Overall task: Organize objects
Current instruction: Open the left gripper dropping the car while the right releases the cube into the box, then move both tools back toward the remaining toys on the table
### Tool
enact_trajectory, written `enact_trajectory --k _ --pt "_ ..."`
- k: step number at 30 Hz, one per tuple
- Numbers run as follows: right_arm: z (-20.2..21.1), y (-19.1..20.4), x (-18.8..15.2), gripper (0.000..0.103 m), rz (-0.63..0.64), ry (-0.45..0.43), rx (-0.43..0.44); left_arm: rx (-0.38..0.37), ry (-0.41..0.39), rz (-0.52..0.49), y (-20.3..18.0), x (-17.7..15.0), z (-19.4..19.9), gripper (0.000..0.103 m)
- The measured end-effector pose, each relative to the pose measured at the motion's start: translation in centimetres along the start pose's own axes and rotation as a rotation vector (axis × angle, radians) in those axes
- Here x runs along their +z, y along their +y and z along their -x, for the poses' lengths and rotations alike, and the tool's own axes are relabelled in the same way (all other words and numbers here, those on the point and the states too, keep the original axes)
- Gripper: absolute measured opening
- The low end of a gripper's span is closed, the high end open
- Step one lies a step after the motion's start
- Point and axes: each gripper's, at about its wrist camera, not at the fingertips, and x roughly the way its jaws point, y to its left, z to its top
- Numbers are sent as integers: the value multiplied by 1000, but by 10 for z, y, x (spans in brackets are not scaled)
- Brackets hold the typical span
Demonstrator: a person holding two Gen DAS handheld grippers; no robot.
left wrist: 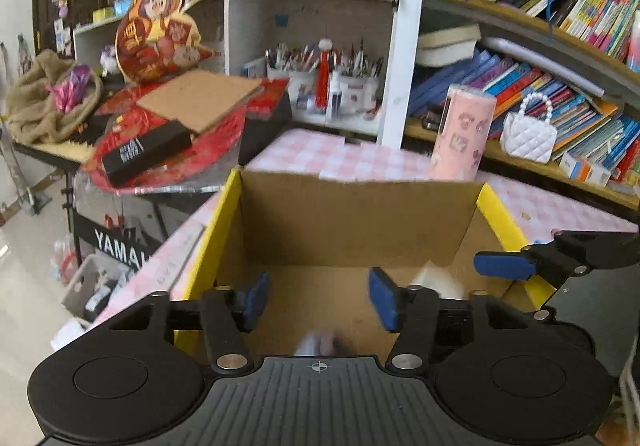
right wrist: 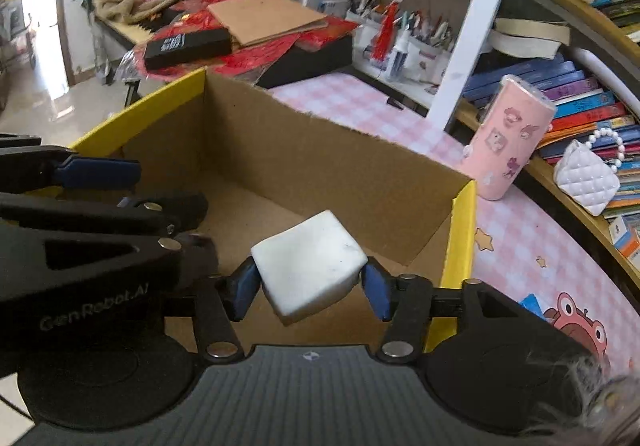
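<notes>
Two grippers hung over the cardboard box (right wrist: 340,166) on the tabletop (right wrist: 520,246): the left gripper (left wrist: 318,296) parted and empty, the right gripper (right wrist: 308,288) loosely flanking a white block (right wrist: 308,262), the pink canister (right wrist: 508,138) left outside.

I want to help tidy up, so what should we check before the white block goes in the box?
1. White block is above the cardboard box: ok.
2. Right gripper pads pressing the block: cannot tell.
3. Left gripper open, nothing between its pads: ok.
4. Bare box floor showing around the block: ok.
5. Pink tumbler upright outside the box: ok.
</notes>
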Motion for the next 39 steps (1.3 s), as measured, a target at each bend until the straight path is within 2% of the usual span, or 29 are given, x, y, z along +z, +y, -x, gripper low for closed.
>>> enact_trajectory --k 4,9,12,16,21,31,35,39 --pt "19 -1 -3 66 -28 -74 -35 -19 -81 -13 0 3 26 68" --pt "55 -4 -6 69 -95 -155 -85 -33 -173 -16 4 2 67 85" --pt "80 -2 -12 72 -136 -206 -116 -39 -214 -12 9 -1 90 85" --pt "113 7 -27 73 -185 -253 -162 -41 -231 12 23 -13 116 85" --pt "143 33 -60 75 -220 -244 -199 -42 -184 21 39 -38 136 86" --pt "167 88 -126 80 -249 -129 -226 -25 -68 -14 50 -98 161 91" --pt "173 99 -147 82 -276 -87 -253 -26 -23 -31 49 -117 164 94" --pt "182 103 -169 84 -313 -55 -298 -60 36 -52 41 -133 164 95"
